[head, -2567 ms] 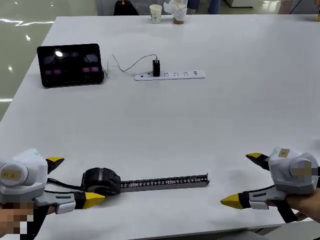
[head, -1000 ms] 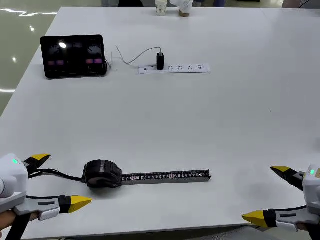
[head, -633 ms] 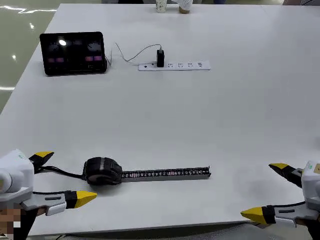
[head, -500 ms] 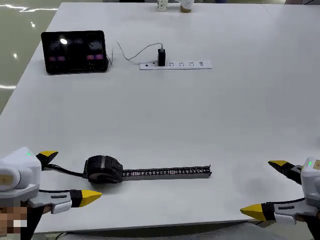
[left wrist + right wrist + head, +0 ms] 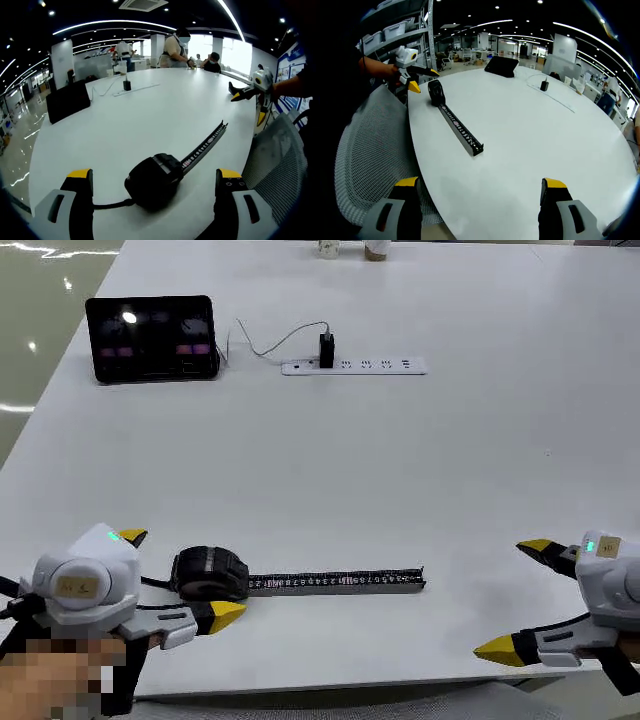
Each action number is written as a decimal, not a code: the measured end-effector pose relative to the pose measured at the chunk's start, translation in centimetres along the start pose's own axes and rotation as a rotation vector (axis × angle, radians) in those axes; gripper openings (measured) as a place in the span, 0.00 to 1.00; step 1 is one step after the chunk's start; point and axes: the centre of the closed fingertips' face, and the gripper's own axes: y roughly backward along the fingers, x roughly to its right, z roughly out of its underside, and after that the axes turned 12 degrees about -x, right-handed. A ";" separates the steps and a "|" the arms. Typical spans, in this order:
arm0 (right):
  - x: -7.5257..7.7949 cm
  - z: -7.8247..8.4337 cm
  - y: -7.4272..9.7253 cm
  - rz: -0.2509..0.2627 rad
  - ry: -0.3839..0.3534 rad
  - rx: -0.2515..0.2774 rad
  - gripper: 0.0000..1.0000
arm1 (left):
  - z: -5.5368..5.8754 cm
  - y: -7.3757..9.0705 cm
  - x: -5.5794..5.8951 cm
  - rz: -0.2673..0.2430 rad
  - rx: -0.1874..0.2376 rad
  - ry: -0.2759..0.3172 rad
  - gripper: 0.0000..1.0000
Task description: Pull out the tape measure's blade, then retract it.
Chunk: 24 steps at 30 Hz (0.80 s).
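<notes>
Lying lower left in the head view, the tape measure (image 5: 208, 574) rests on the white table (image 5: 400, 470), blade (image 5: 340, 581) drawn out rightward | left gripper (image 5: 181, 574): jaws spread, case (image 5: 152, 180) between them, gaps either side | right gripper (image 5: 512, 597): lower right, jaws spread, well apart from blade tip.

I log the table (image 5: 400, 470) as plain white. Tape measure case (image 5: 208, 574) black; blade (image 5: 340, 581) dark with pale numerals. Left gripper (image 5: 183, 574) and right gripper (image 5: 510, 597): white bodies, yellow-tipped fingers (image 5: 228, 612). Tablet (image 5: 152, 338) black, pink screen patches.
</notes>
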 end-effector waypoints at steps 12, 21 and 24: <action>0.7 -1.4 -0.4 -0.002 0.079 -0.041 0.99 | -0.5 -1.7 0.0 -0.077 0.004 0.099 0.99; 1.2 -2.5 -1.0 -0.010 0.134 -0.063 0.99 | -0.9 -2.7 -0.6 -0.184 0.018 0.184 0.99; 1.6 -3.1 -1.0 -0.011 0.159 -0.069 0.99 | -0.9 -3.1 -0.5 -0.195 0.026 0.201 0.99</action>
